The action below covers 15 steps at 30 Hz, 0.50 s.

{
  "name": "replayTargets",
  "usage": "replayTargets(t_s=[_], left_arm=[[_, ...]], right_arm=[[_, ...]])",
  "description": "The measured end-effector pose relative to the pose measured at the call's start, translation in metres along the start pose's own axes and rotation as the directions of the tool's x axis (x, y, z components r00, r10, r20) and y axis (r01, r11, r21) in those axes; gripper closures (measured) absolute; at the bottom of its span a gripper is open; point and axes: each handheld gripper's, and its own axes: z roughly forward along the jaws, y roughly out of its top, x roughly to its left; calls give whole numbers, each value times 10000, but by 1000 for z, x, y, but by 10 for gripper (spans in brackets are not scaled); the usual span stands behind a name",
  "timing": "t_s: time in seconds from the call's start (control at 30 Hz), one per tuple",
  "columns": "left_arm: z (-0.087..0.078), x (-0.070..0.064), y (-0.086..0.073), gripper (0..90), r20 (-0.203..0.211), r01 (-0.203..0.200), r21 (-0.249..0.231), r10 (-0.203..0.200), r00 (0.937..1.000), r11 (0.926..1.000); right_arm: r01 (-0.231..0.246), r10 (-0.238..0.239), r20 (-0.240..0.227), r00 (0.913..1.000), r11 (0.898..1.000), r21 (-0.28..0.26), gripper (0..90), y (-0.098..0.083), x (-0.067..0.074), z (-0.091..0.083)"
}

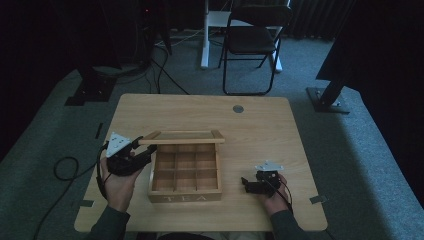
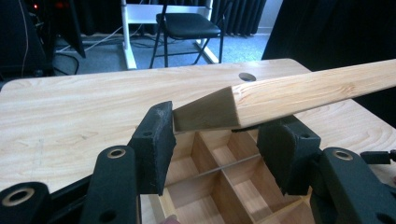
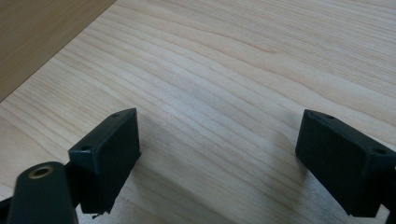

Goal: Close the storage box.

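Note:
A wooden tea box [image 1: 185, 197] marked TEA stands at the table's front middle, and its several compartments [image 2: 210, 191] hold nothing. Its framed lid [image 1: 181, 136] is raised and tilted up at the back. My left gripper [image 1: 142, 150] is at the lid's left end. In the left gripper view the lid's corner [image 2: 303, 93] lies across the tips of the widely spread jaws of my left gripper [image 2: 217, 140]; the left fingertip [image 2: 156, 135] touches the lid's end face. My right gripper [image 1: 245, 184] rests on the table right of the box. It [image 3: 219, 154] is open over bare wood.
The table [image 1: 260, 130] has a round cable hole [image 1: 238, 108] at the back. A black folding chair [image 1: 252, 40] stands on the carpet beyond it. Stand bases sit at the far left [image 1: 90, 90] and far right [image 1: 327, 100]. A cable loop [image 1: 65, 167] lies on the floor left.

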Motion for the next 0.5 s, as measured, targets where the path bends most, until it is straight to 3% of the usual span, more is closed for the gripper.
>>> replayTargets(t_s=[0.23, 0.5], left_arm=[[-4, -3, -6, 485, -91, 123, -25, -123, 9999, 9999], [-6, -5, -11, 518, -275, -15, 84, 18, 9996, 10000]], right_arm=[[6, -6, -2, 10000, 10000, -5, 132, 0, 0, 0], [33, -33, 1, 10000, 10000, -9, 132, 0, 0, 0]])
